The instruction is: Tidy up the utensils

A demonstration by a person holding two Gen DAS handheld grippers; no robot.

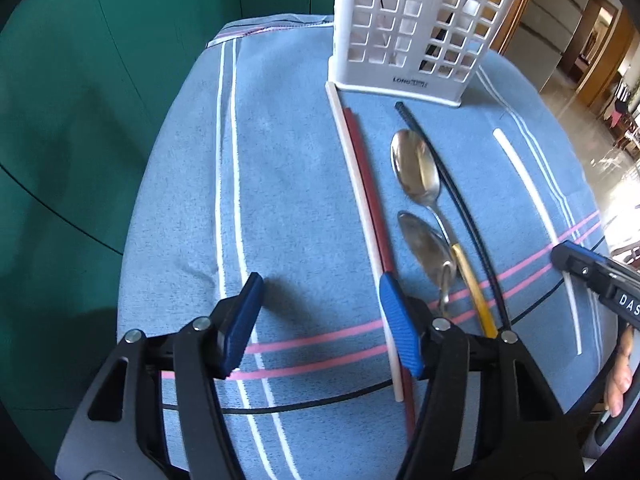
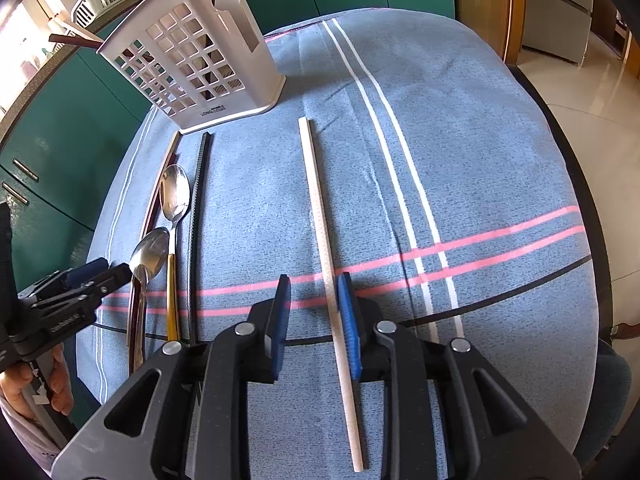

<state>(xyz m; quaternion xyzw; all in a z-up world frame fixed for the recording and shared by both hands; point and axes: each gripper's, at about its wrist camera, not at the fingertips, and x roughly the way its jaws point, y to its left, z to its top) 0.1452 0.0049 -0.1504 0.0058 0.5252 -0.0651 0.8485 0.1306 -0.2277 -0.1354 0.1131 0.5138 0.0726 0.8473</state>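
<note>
A white slotted utensil holder stands at the far side of the blue cloth; it also shows in the right wrist view. In front of it lie a white chopstick beside a dark red chopstick, two steel spoons, a black chopstick and a lone white chopstick. My left gripper is open, its right finger over the white and red pair. My right gripper is open low over the lone white chopstick, which lies between its fingers beside the right pad.
The blue striped cloth covers a round table. Green cabinets stand behind it. A tiled floor lies to the right. A dark chopstick shows beside the holder's rim.
</note>
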